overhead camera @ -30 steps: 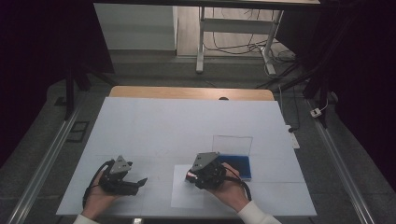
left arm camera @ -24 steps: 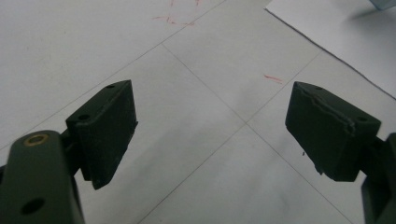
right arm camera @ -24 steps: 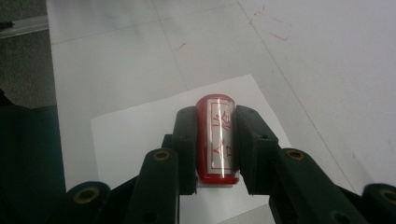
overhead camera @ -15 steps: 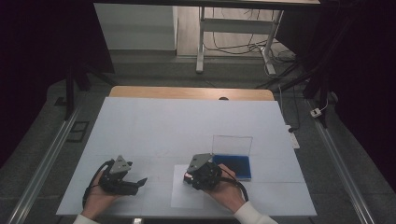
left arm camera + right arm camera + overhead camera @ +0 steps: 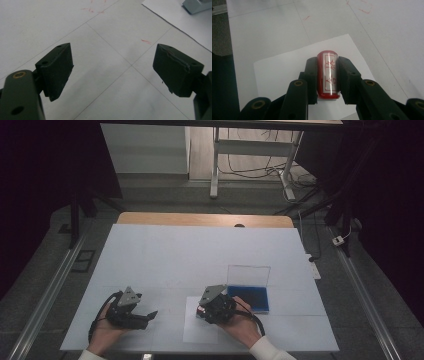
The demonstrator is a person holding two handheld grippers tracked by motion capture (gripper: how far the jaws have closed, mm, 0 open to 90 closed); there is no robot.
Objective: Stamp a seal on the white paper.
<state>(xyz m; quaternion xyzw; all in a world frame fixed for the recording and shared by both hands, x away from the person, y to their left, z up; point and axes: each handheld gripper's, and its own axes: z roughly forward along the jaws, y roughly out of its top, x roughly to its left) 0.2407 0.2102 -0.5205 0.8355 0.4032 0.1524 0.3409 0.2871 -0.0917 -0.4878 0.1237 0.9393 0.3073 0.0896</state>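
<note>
A red cylindrical stamp (image 5: pixel 328 75) with red characters on a clear face lies gripped between the two pads of my right gripper (image 5: pixel 327 63), which is shut on it. It hangs over a white paper sheet (image 5: pixel 279 70). In the high view, the right gripper (image 5: pixel 202 310) is at the sheet's (image 5: pixel 200 334) upper part, just left of a blue ink pad (image 5: pixel 250 298) whose clear lid (image 5: pixel 248 275) stands upright. My left gripper (image 5: pixel 112 67) is open, with bare table between its jaws. From above, the left gripper (image 5: pixel 149 315) rests at the front left.
The white table top (image 5: pixel 200 255) has thin seam lines and faint red marks (image 5: pixel 146 41). A wooden strip (image 5: pixel 200 219) runs along its far edge. A corner of the paper (image 5: pixel 180 22) and a grey object (image 5: pixel 197 6) lie ahead of the left gripper.
My right gripper has shifted slightly to the left with the stamp in it, away from the ink pad and over the paper. The left gripper has kept still.
</note>
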